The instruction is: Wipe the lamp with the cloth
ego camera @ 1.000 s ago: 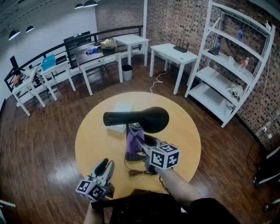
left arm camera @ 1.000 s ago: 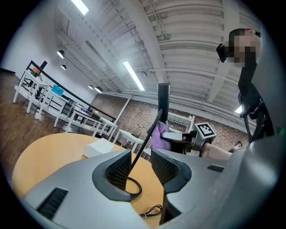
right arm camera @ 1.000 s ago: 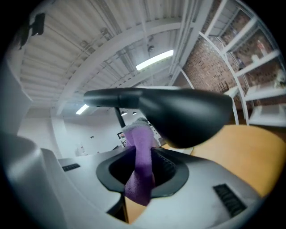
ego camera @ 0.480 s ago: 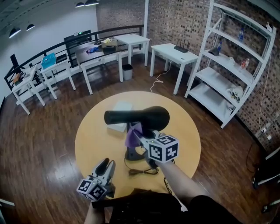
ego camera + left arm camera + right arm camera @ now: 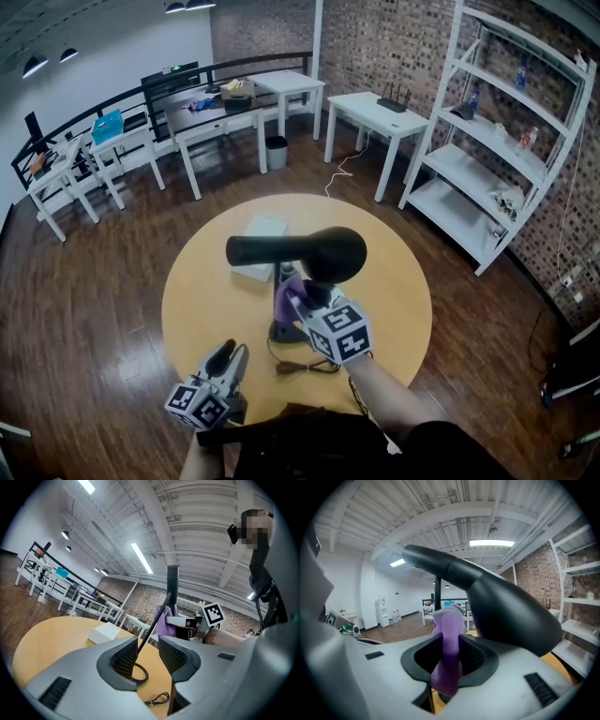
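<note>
A black lamp (image 5: 309,253) with a long dark head stands on the round wooden table (image 5: 202,300). My right gripper (image 5: 298,300) is shut on a purple cloth (image 5: 287,298), holding it against the lamp's stem just under the head. In the right gripper view the cloth (image 5: 449,644) hangs between the pads, with the lamp head (image 5: 501,597) close above it. My left gripper (image 5: 223,356) is near the table's front edge, shut and holding nothing. In the left gripper view the lamp stem (image 5: 172,585) and the cloth (image 5: 164,620) show beyond the left gripper (image 5: 143,651).
A white box (image 5: 260,234) lies on the table behind the lamp. A coiled black cord (image 5: 305,366) lies by the lamp's base near the front edge. White desks (image 5: 375,112) and a white shelf unit (image 5: 506,141) stand beyond the table.
My right gripper has rolled about its own axis, so its marker cube shows another face, and it has shifted slightly with the cloth at the stem. The left gripper has not moved.
</note>
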{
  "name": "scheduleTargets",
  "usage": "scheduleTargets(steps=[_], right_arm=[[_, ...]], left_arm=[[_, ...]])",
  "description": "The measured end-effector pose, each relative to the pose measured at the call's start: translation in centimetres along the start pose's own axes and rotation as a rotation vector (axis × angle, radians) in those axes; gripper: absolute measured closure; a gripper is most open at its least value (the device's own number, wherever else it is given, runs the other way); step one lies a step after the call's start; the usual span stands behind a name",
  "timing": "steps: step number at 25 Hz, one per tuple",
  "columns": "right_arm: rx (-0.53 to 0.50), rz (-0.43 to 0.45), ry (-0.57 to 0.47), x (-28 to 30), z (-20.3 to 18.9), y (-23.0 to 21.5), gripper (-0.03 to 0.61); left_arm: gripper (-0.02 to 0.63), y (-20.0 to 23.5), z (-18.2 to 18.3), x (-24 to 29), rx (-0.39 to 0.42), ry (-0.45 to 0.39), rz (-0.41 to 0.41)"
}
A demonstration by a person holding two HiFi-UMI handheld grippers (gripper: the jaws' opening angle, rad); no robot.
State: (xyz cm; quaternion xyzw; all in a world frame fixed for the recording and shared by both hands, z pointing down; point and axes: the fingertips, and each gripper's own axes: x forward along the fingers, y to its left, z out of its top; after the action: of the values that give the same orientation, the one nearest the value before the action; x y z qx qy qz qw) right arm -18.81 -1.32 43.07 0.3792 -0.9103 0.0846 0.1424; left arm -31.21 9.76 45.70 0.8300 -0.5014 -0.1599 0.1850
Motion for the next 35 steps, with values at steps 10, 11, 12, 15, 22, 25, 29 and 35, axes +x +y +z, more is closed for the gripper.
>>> scheduleTargets(steps=[10,11,12,15,22,25,29,35], right_arm=[[0.002,0.027,0.043,1.6,-5.7,0.8,0.485],[0.002,0.028,0.062,1.9,-6.7,0.8,0.485],[0.002,0.028,0.084,2.3,-7.8,0.8,0.485],[-0.004,0.028,0.165,3.6,-11.4,0.6,0.485],[-0.031,0.010,0.322,6.1,-18.9,0.3,0.485],[-0.034,-0.014,0.369,7.0,-21.0,0.2,0.485],[-0.043,-0.035,0.444,7.7,-24.3,0.7,0.485],[0.004,-0.066,0.494,7.9,-27.1,0.7,0.485]], left_arm=[[0.483,-0.1,-0.4,-0.6,-0.003,0.032,0.017],[0.483,0.0,-0.4,-0.7,0.001,0.029,0.018],[0.483,0.1,-0.5,-0.9,0.001,0.029,0.021],[0.483,0.3,-0.7,-1.4,-0.006,0.050,0.034],[0.483,1.1,-0.8,-1.3,0.004,0.087,0.040],[0.483,1.9,-0.8,-1.3,0.020,0.085,0.026],[0.483,2.7,-1.4,-1.4,0.048,0.132,0.028],[0.483,2.8,-1.6,-0.7,0.062,0.168,-0.021]])
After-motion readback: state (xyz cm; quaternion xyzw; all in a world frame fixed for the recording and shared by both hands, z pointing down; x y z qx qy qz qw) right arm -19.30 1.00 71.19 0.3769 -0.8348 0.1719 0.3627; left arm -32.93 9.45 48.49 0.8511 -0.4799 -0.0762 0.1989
